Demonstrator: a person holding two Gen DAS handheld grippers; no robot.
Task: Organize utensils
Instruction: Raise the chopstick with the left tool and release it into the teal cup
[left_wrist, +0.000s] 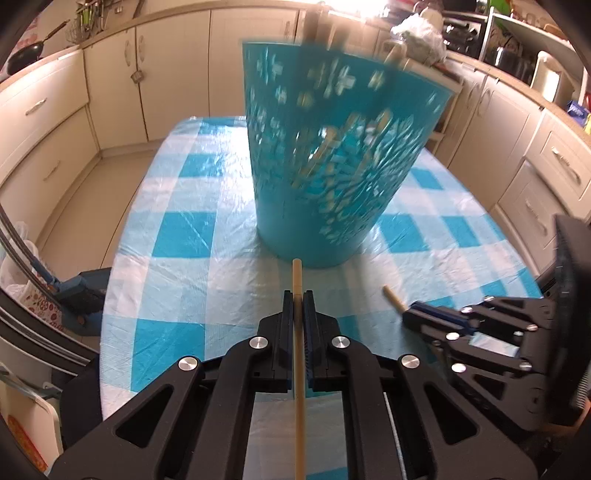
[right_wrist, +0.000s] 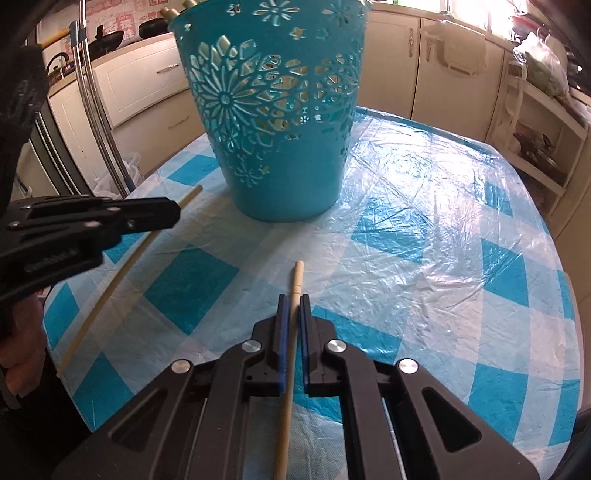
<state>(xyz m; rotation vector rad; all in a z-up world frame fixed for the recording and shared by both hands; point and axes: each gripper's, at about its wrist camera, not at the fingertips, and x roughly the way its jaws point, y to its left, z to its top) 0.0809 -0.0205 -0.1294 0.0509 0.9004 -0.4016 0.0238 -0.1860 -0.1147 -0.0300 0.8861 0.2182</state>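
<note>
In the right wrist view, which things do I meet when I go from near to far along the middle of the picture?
Right gripper shut on a chopstick → bare checked tablecloth → teal cut-out basket → kitchen cabinets behind the table.

My left gripper (left_wrist: 297, 295) is clamped on a wooden chopstick (left_wrist: 298, 332), whose tip pokes out toward the teal basket (left_wrist: 332, 155) standing mid-table on the blue checked tablecloth (left_wrist: 184, 236). Near the table's right edge I see my right gripper (left_wrist: 410, 314) pinching a second chopstick (left_wrist: 392, 296). The basket looks blurred.
</note>
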